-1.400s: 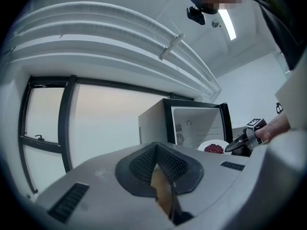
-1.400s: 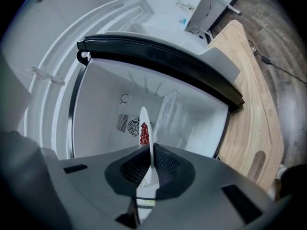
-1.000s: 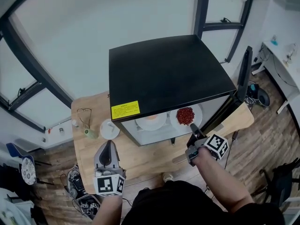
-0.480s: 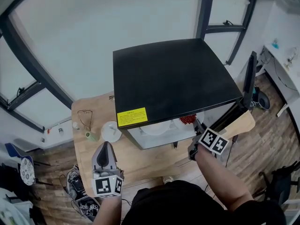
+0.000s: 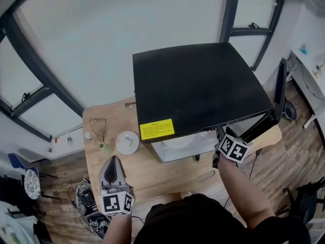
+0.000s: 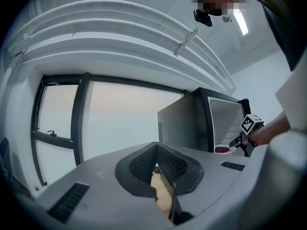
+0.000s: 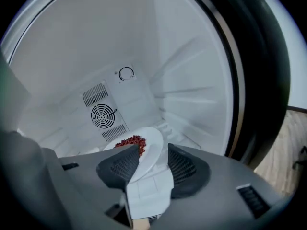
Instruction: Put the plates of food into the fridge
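Moved deeper into the black fridge [image 5: 203, 90], the white round plate of red food [image 7: 151, 142] is seen between the opening jaws of the right claw [image 7: 148, 159]; the left claw [image 6: 156, 167] is clenched, empty.

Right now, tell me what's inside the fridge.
A white plate of red food is between the right gripper's opening jaws, before a fan vent. The fridge's black top hides the rest from above.

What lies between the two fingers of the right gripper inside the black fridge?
The rim of the white round plate of red food lies between the opening fingers of the right gripper, as the right gripper view shows.
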### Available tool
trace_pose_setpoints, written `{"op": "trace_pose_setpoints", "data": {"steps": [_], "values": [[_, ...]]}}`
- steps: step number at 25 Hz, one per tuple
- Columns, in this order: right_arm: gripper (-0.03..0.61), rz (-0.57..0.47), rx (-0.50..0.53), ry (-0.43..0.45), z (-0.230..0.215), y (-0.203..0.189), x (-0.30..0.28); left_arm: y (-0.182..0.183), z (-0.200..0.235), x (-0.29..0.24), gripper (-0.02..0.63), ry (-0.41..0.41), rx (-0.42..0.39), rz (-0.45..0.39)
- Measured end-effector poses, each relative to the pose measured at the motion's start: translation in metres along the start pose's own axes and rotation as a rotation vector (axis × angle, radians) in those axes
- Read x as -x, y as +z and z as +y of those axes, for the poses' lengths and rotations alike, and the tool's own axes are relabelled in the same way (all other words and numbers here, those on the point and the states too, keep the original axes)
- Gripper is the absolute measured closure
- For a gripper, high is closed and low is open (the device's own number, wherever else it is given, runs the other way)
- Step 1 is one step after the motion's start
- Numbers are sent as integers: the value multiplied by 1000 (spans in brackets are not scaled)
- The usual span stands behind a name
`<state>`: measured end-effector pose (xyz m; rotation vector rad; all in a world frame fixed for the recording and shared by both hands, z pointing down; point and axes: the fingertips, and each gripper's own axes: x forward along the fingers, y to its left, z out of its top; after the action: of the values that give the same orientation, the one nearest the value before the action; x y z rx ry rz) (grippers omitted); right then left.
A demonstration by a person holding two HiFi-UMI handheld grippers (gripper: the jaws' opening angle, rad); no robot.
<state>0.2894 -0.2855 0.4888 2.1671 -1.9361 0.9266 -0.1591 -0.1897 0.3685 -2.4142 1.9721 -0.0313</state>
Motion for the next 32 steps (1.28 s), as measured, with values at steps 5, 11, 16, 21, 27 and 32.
{"op": "trace_pose_setpoints", "data": {"steps": [5, 11, 16, 21, 27, 32], "values": [[394, -61, -31, 18, -2, 1, 13, -2, 0, 2, 611, -25, -1, 7], [394, -202, -2, 126, 21, 15, 45, -4, -7, 2, 611, -92, -5, 17], [394, -237, 14, 222, 50, 12, 68, -1, -4, 17, 611, -115, -32, 11], [394, -185, 10, 302, 81, -22, 84, -1, 16, 47, 611, -89, -4, -26], [395, -85, -3, 438, 129, -87, 100, -17, 51, 96, 611, -20, -9, 3], [396, 18, -25, 518, 180, -144, 110, -28, 94, 154, 611, 70, -12, 38]]}}
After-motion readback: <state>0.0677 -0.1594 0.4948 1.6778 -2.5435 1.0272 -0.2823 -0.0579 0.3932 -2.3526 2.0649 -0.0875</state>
